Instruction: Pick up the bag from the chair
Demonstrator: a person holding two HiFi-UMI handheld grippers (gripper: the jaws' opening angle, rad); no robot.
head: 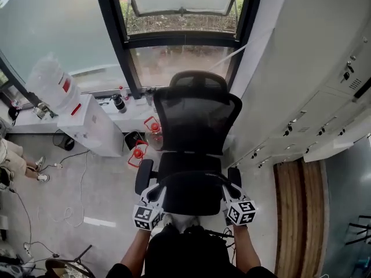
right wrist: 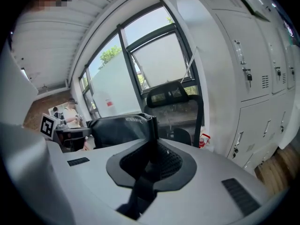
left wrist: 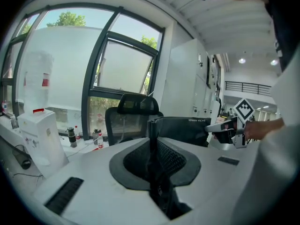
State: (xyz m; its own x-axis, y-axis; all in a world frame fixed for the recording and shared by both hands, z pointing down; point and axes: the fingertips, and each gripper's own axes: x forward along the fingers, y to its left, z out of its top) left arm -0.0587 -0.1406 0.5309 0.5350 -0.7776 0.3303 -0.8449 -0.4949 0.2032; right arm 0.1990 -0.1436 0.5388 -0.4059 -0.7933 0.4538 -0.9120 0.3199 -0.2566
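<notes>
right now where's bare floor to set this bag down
Bare floor lies left of the chair, nearer you than the water dispenser. The bag covers the seat. Crowded: bottles beside the chair, a cable farther left, a narrow strip by the lockers.

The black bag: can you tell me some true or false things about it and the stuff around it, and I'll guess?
1. The left hand-held gripper is shut on the black bag. True.
2. The right hand-held gripper is open and holds nothing. False: it is shut on the black bag too.
3. The chair is red. False: it is black.
4. A white water dispenser stands to the left of the chair in the head view. True.
5. The black bag lies on the floor. False: it is held up between the two hand-held grippers, in front of the chair.
</notes>
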